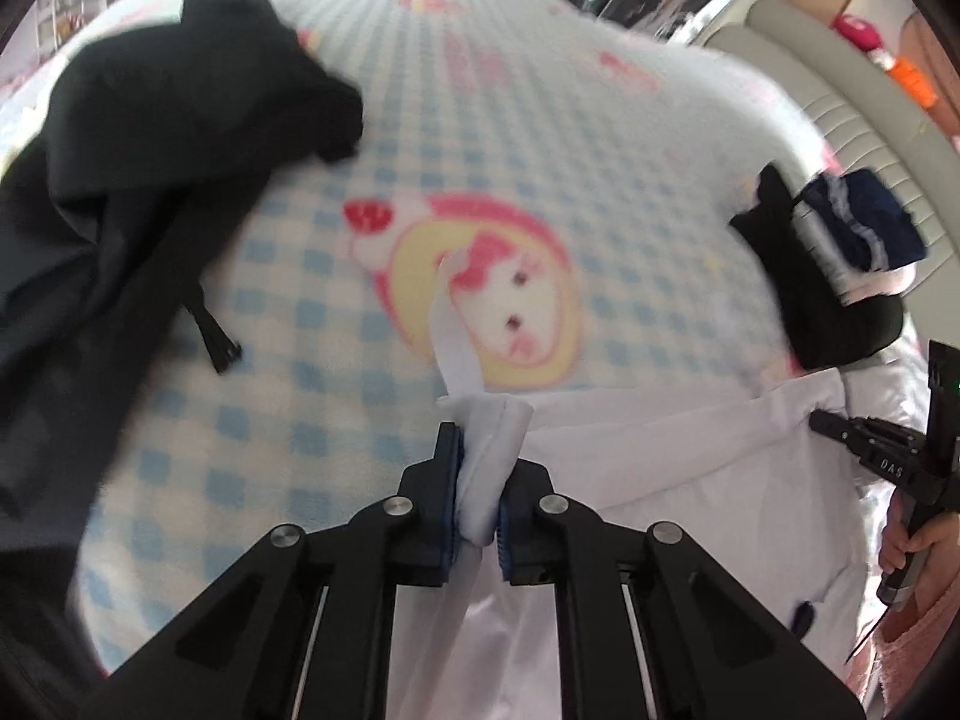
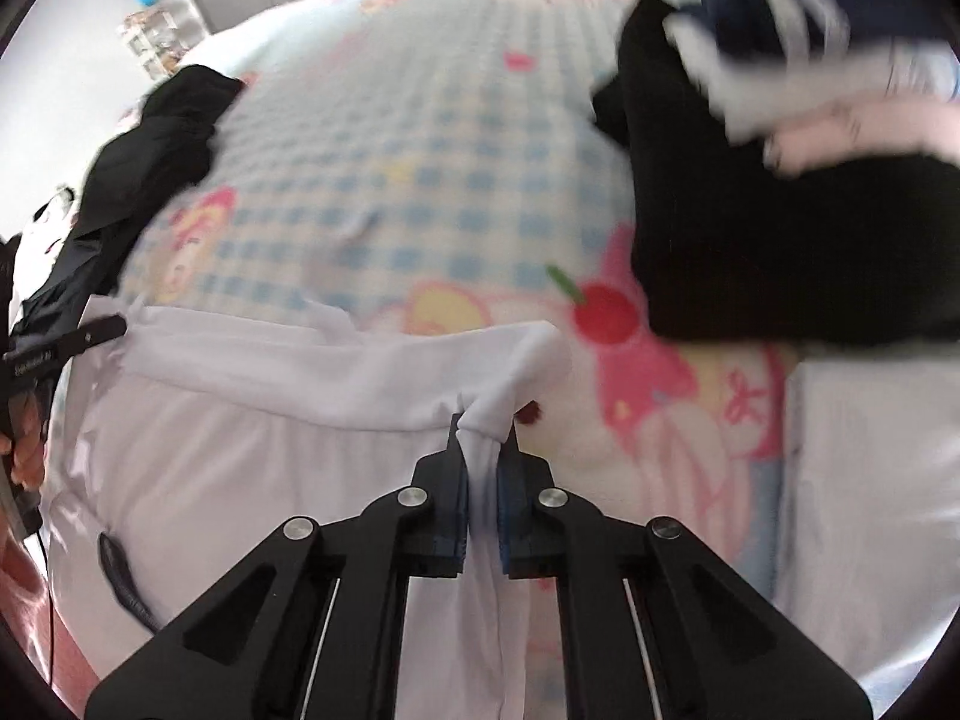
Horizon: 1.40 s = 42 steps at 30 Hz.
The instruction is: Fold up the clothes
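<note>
Both tools are clamped on the white garment (image 1: 648, 450) at the bed's near edge: left tool (image 1: 480, 480) pinches its left corner, right tool (image 2: 483, 456) its right corner.

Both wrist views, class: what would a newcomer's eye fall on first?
The white fabric garment, pinched by the left gripper and the right gripper, stretches between them. Beneath lies the blue-checked cartoon blanket, with a black zipped jacket crumpled at left.
</note>
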Motion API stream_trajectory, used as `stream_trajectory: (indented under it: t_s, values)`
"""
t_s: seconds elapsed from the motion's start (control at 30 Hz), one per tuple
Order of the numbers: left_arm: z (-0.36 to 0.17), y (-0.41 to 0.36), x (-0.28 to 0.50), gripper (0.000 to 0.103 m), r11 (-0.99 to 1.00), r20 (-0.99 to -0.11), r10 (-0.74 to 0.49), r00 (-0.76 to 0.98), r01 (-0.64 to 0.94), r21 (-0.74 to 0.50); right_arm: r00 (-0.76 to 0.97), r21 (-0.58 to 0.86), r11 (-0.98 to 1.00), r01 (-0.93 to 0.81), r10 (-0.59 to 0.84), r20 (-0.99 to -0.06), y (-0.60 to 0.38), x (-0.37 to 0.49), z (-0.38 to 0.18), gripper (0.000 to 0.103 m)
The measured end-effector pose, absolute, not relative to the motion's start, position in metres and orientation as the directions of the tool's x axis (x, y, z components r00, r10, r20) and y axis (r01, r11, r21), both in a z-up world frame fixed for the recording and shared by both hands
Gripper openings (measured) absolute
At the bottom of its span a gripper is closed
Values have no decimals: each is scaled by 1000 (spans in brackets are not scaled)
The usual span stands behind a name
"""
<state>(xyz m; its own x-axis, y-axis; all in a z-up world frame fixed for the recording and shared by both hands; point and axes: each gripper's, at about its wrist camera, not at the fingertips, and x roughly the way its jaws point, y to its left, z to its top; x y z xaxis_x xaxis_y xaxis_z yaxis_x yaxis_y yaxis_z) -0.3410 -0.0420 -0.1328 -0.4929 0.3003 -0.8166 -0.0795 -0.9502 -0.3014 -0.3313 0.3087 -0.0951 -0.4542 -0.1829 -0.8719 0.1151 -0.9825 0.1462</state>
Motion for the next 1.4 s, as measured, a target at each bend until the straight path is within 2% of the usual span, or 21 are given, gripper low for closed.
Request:
stream_trajectory:
  t_s: [0.23, 0.37, 0.47, 0.6, 0.7, 0.77, 0.8, 0.93, 1.0, 1.07, 1.1, 1.17, 1.23, 1.3, 1.33, 1.37, 1.4]
  values:
    - [-68, -48, -270, 10, -927, -697, 364, -618, -164, -338, -564, 150, -969, 196, -236, -791, 295, -287, -41, 6]
    - [-50, -53, -210, 10, -922, -651, 373, -661, -183, -342, -617, 170, -965, 198, -258, -743, 295, -237, -27, 6]
    - [-46, -57, -161, 10, -923, -625, 371, -687, -196, -332, -655, 127, -967, 223, -245, -715, 287, -189, -34, 6]
    - [-80, -64, -111, 10, -917, -657, 368, -658, -140, -373, -646, 45, -965, 258, -207, -735, 272, -139, -66, 6]
    - [-116, -72, -95, 10, -911, -720, 364, -590, -64, -408, -574, 68, -974, 214, -182, -798, 277, -128, -100, 6]
    - [-136, -78, -86, 11, -901, -747, 370, -552, -18, -433, -541, 153, -975, 161, -217, -812, 289, -123, -109, 8]
    - [-138, -82, -81, 12, -891, -738, 381, -557, -6, -455, -532, 202, -971, 130, -240, -812, 296, -121, -112, 9]
    - [-133, -101, -64, 30, -837, -679, 417, -604, 37, -547, -556, 302, -952, 46, -275, -784, 316, -109, -99, 19]
    - [-129, -111, -58, 34, -810, -647, 422, -636, 56, -584, -577, 319, -947, 29, -276, -768, 320, -102, -91, 22]
    - [-125, -121, -55, 34, -787, -618, 428, -660, 65, -614, -598, 336, -942, 12, -277, -752, 324, -94, -84, 24]
    - [-123, -123, -56, 35, -783, -610, 431, -665, 61, -619, -602, 331, -944, 14, -272, -751, 324, -93, -81, 30]
    - [-121, -119, -61, 48, -793, -618, 434, -656, 48, -607, -609, 311, -950, 23, -261, -749, 322, -93, -76, 38]
    - [-121, -106, -71, 50, -818, -639, 431, -637, 22, -574, -613, 299, -954, 31, -254, -748, 317, -100, -73, 41]
    - [-120, -90, -80, 50, -850, -662, 421, -620, -14, -527, -615, 307, -951, 42, -267, -742, 312, -112, -73, 51]
    - [-119, -82, -84, 48, -864, -674, 412, -614, -29, -502, -610, 294, -955, 44, -259, -749, 307, -120, -77, 53]
    - [-118, -74, -87, 32, -878, -685, 402, -608, -43, -477, -605, 281, -959, 47, -251, -756, 302, -129, -81, 52]
    - [-117, -66, -90, 19, -891, -696, 391, -602, -58, -451, -588, 255, -965, 59, -241, -772, 297, -135, -86, 35]
